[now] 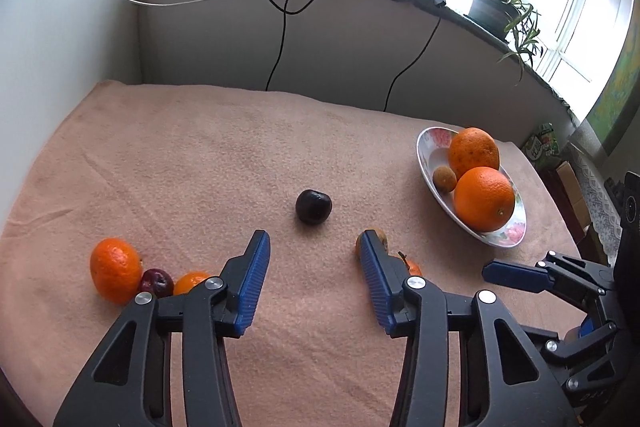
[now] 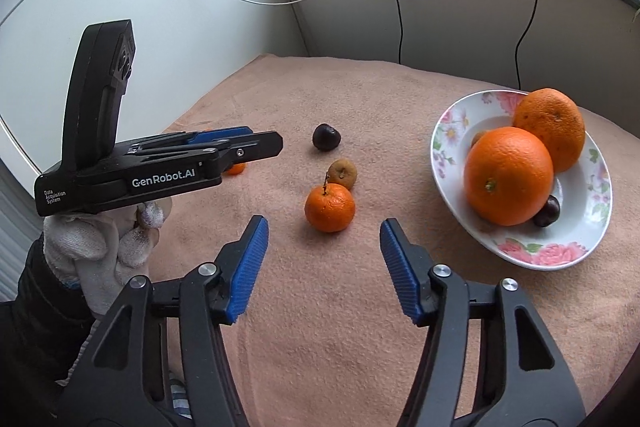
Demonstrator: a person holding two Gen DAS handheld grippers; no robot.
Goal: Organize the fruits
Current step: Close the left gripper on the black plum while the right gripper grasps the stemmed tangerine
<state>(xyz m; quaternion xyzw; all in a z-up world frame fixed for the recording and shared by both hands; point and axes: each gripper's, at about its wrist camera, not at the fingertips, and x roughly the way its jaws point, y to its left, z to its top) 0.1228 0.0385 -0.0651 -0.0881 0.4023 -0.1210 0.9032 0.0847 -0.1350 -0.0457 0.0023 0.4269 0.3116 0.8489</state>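
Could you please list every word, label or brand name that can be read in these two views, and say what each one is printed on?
"GenRobot.AI": white lettering on the side of the left claw body, seen from the right wrist view.
"Data Acquisition System": small white print at the rear end of the same black body.
Green packet at the right edge of the left wrist view: it carries print, but too small and blurred to read.
No text shows on the floral plate.
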